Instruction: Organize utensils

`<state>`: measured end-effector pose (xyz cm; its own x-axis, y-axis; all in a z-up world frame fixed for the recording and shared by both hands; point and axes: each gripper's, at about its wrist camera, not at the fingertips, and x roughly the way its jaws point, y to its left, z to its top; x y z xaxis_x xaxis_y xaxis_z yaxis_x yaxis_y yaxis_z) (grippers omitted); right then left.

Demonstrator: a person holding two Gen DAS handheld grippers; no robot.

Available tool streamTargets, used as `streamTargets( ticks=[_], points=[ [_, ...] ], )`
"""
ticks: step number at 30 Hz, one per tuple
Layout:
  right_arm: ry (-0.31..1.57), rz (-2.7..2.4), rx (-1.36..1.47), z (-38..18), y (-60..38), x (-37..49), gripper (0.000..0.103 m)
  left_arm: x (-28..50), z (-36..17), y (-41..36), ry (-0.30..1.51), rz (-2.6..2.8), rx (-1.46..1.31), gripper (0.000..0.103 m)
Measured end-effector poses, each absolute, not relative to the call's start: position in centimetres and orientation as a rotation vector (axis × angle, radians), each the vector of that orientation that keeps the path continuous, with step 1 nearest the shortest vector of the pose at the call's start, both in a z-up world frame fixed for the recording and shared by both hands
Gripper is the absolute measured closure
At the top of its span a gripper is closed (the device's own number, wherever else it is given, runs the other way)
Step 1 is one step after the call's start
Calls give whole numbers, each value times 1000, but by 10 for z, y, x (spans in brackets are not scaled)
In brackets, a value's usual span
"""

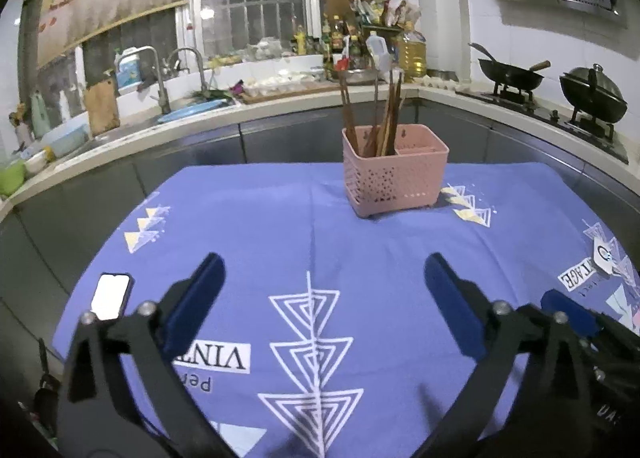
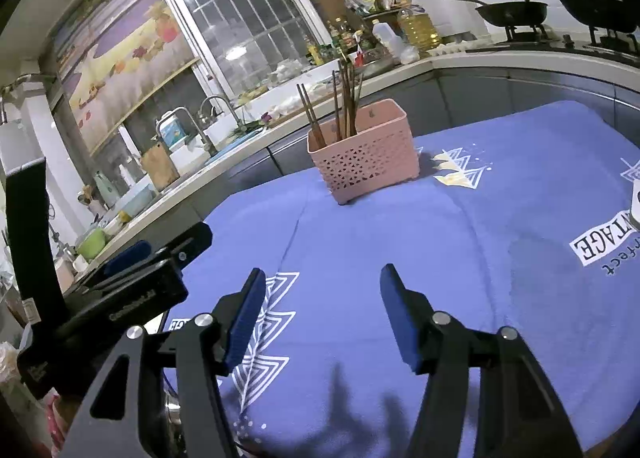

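Note:
A pink perforated utensil basket [image 1: 394, 172] stands at the far side of the blue cloth-covered table [image 1: 260, 226]. Several brown chopsticks [image 1: 378, 114] stand upright in its left compartment; the right compartment looks empty. It also shows in the right wrist view [image 2: 366, 154], with the chopsticks [image 2: 344, 102]. My left gripper [image 1: 324, 270] is open and empty, low over the near part of the cloth. My right gripper [image 2: 322, 278] is open and empty too, to the right of the left gripper [image 2: 132, 254], which shows at that view's left edge.
A phone with a lit screen [image 1: 110, 296] lies on the cloth at the near left. A small white object [image 1: 606, 258] lies at the cloth's right edge. Behind the table runs a counter with a sink [image 1: 168, 114], bottles [image 1: 412, 52] and two woks [image 1: 592, 96].

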<state>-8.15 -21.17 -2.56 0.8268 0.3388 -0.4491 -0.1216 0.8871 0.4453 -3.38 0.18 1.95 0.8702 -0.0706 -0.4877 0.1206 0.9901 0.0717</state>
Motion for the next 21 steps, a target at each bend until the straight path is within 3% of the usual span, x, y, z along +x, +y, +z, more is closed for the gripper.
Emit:
streamTargets(
  ticks=[21],
  points=[
    [584,224,466,-42,-221,-67,40,-10,-7,-13,658,-85,158,6]
  ],
)
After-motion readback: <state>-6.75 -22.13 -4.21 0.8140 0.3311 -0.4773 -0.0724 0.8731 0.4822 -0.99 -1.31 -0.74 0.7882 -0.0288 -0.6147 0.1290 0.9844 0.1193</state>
